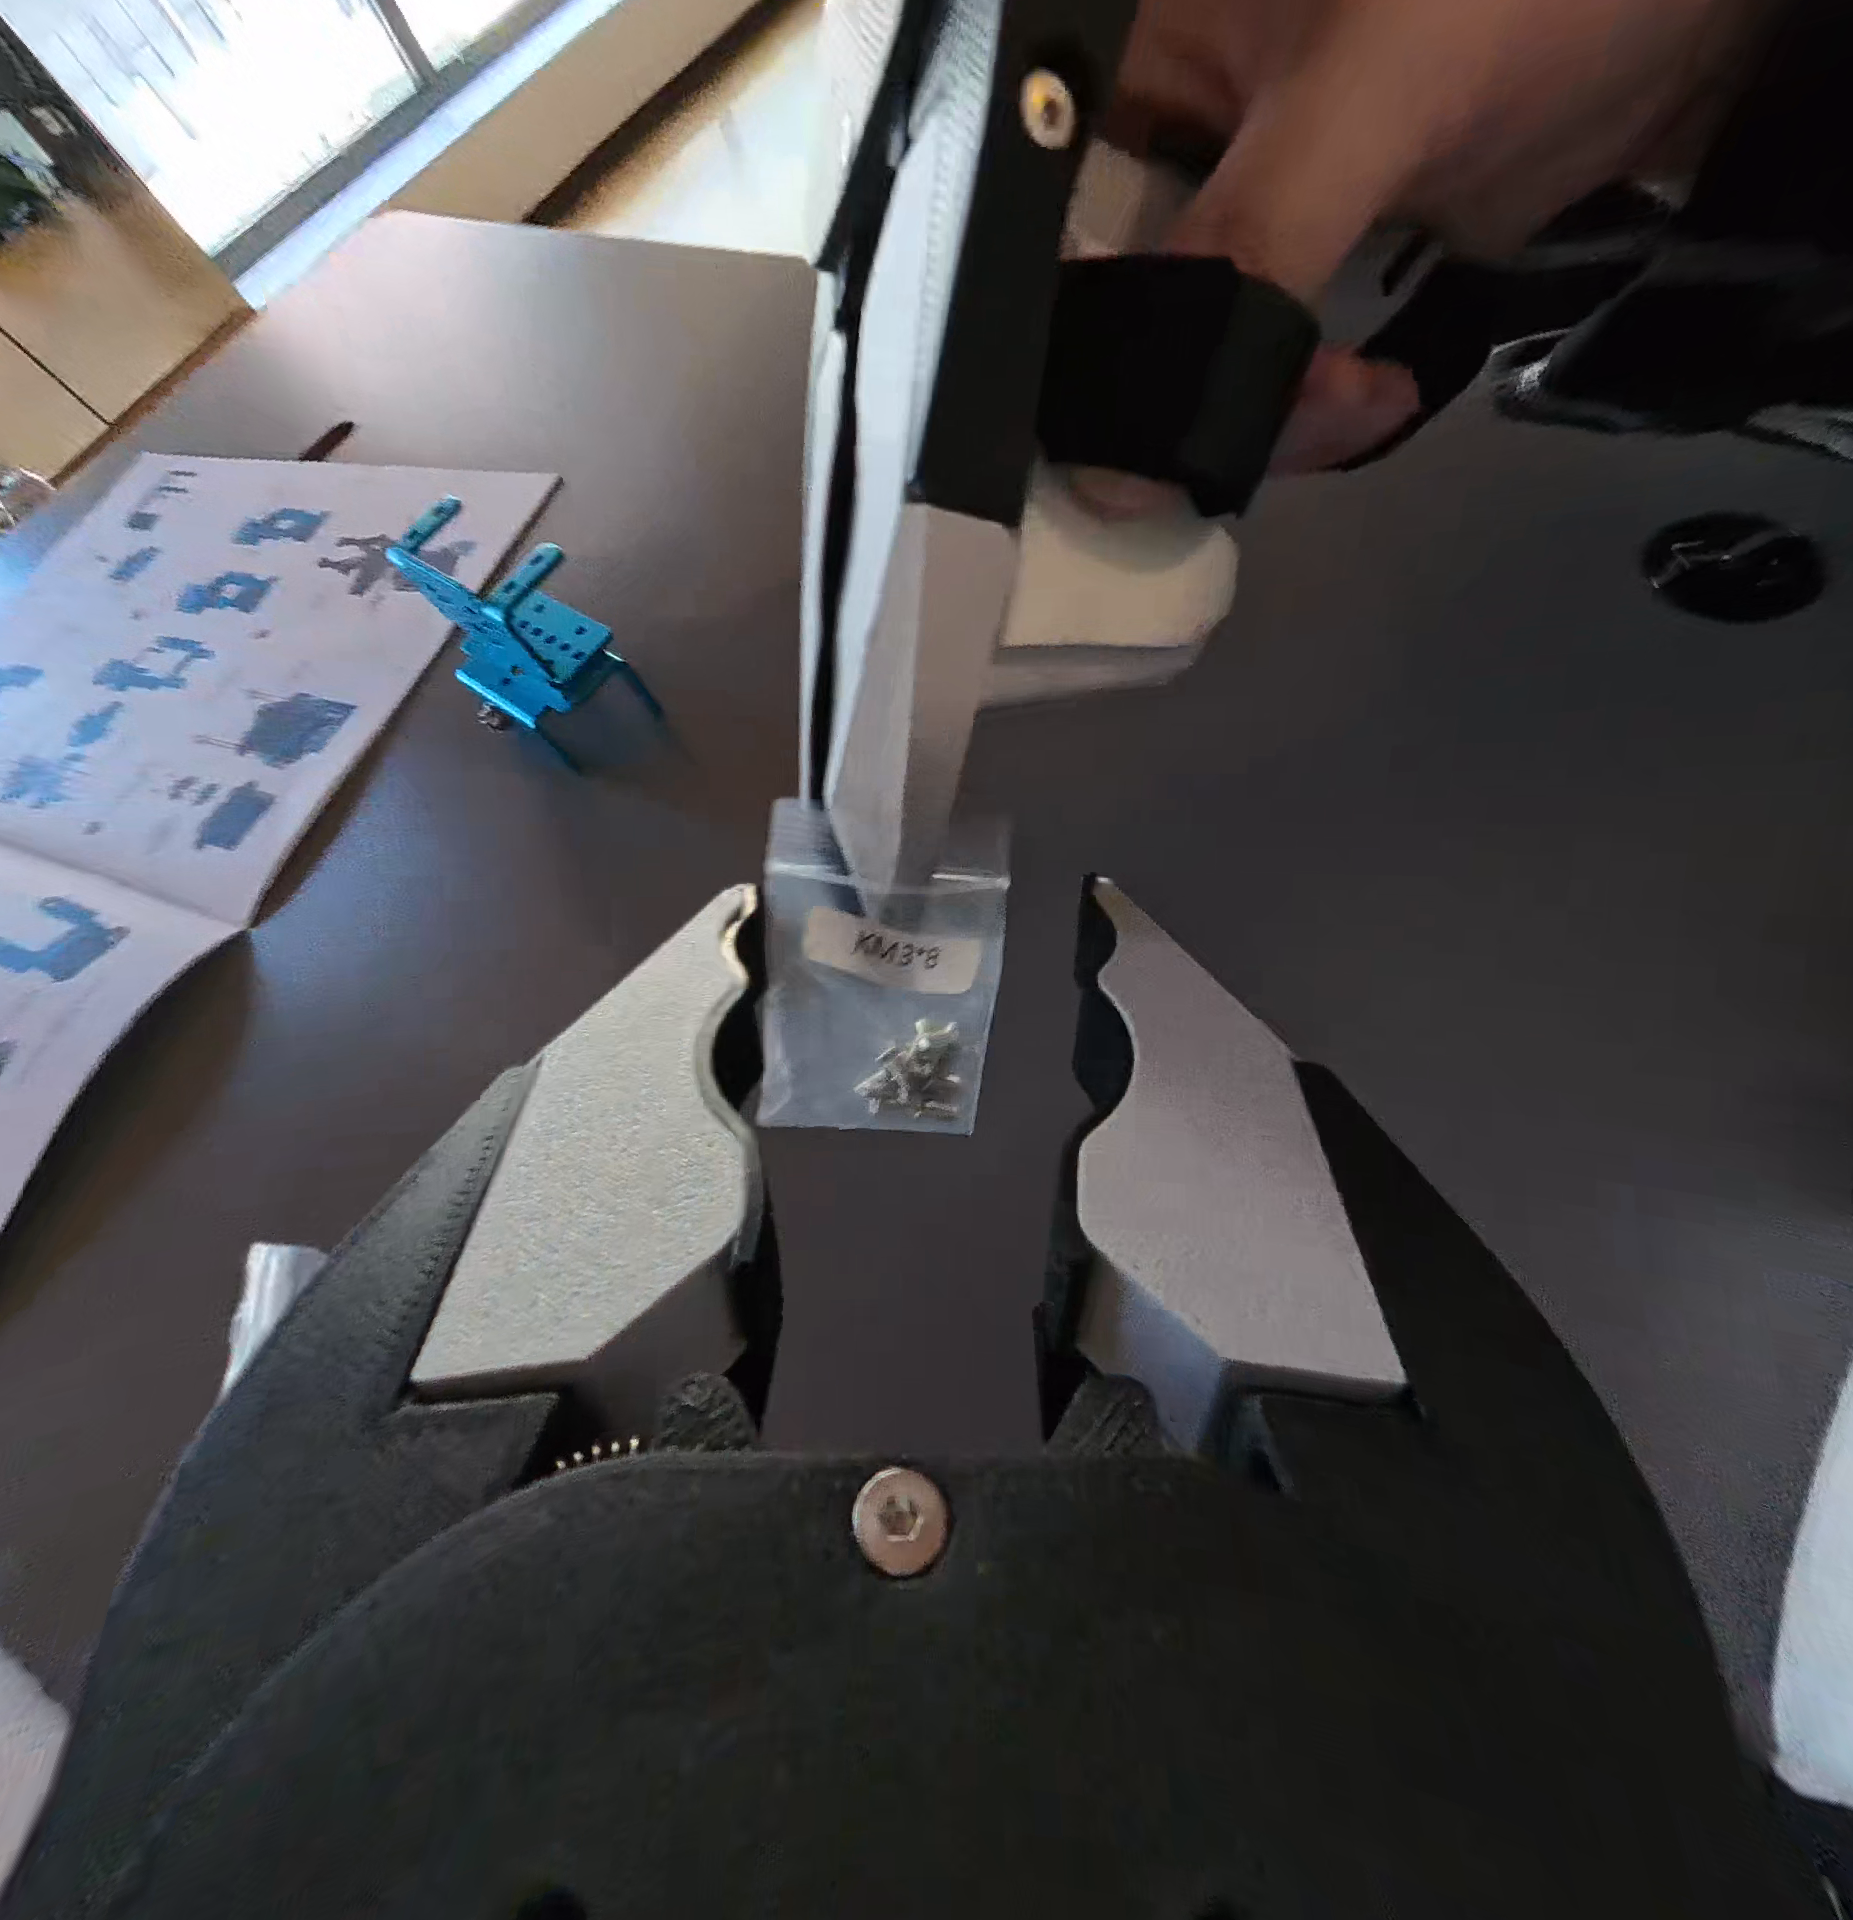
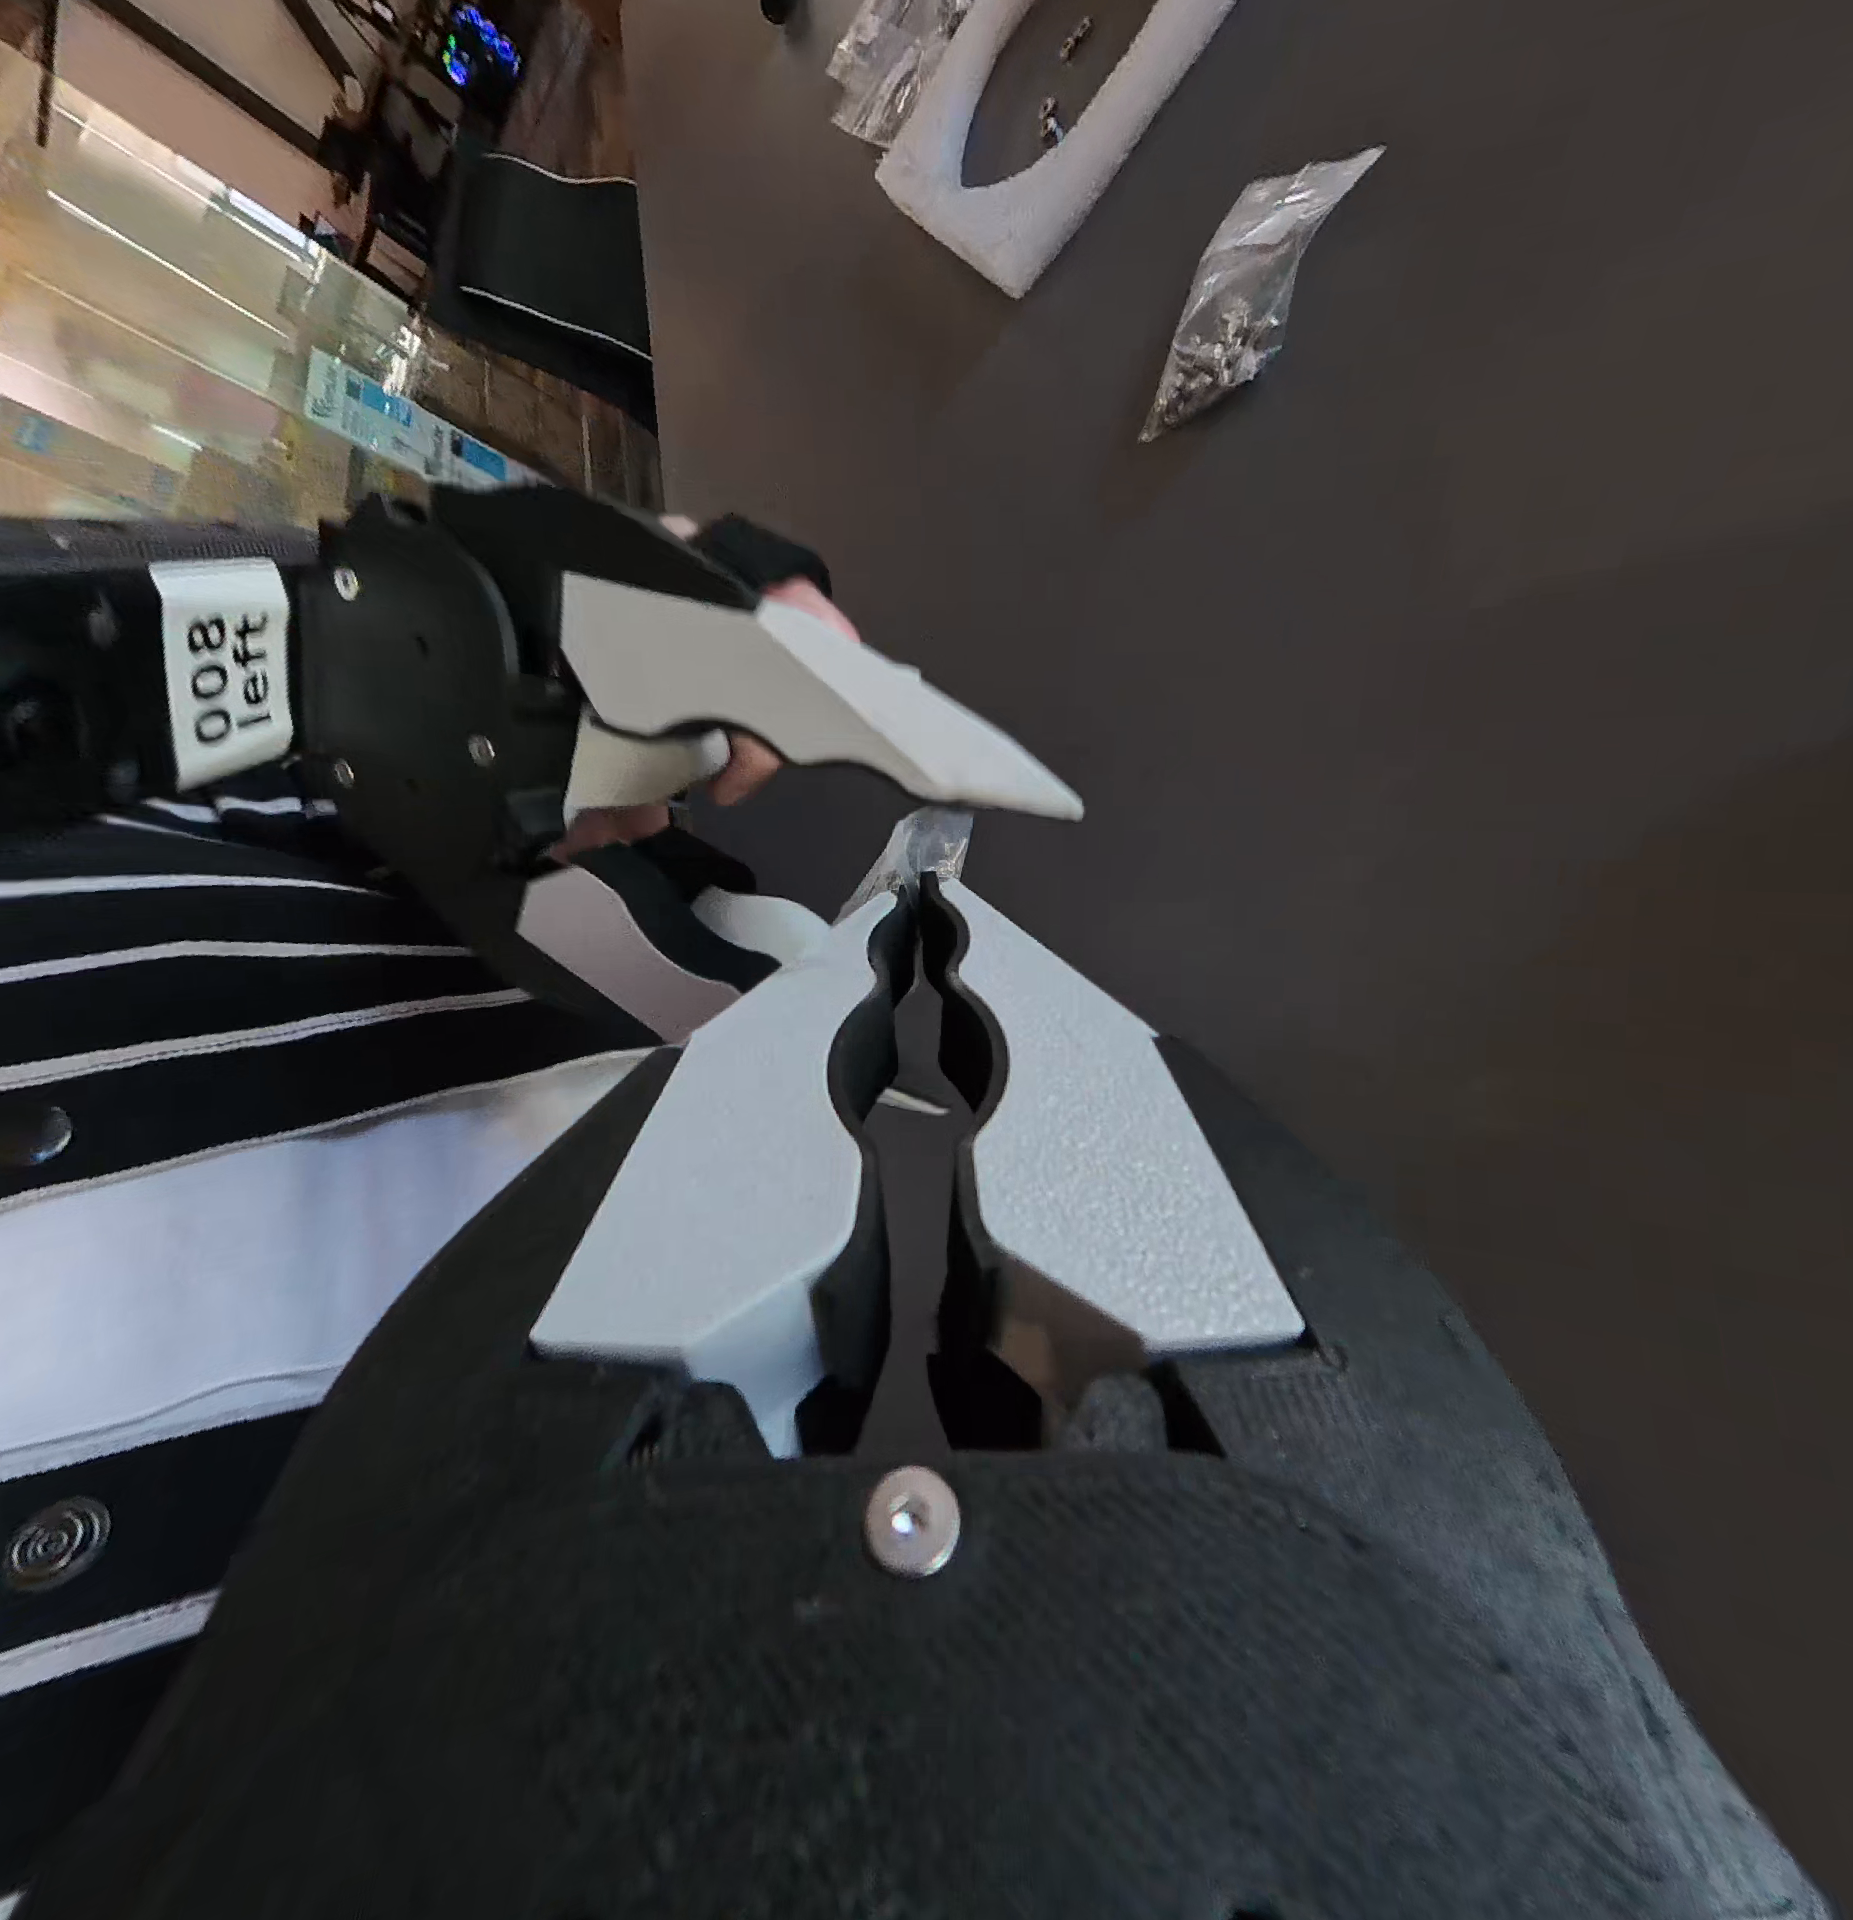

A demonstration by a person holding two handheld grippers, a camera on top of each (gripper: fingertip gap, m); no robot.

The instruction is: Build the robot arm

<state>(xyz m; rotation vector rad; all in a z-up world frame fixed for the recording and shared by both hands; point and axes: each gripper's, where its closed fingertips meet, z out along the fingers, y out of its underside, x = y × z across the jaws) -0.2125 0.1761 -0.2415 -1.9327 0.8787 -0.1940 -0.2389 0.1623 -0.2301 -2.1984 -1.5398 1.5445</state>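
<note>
A small clear plastic bag of screws (image 1: 880, 997) with a white label hangs above the dark table. My right gripper (image 1: 870, 873) comes down from above and is shut on the bag's top edge. In the right wrist view its tips (image 2: 922, 894) pinch the bag (image 2: 917, 847). My left gripper (image 1: 917, 914) is open, its two grey fingers either side of the hanging bag, the left finger close to the bag's edge. It also shows in the right wrist view (image 2: 849, 800), held by a gloved hand.
A blue metal bracket assembly (image 1: 517, 634) stands on the dark table (image 1: 1421, 935) beside an open instruction booklet (image 1: 174, 707). In the right wrist view another bag of screws (image 2: 1234, 312) and a white foam tray (image 2: 1015, 156) lie farther off. A person's striped sleeve (image 2: 226, 1039) is at left. The tips of both grippers are at nearly the same place.
</note>
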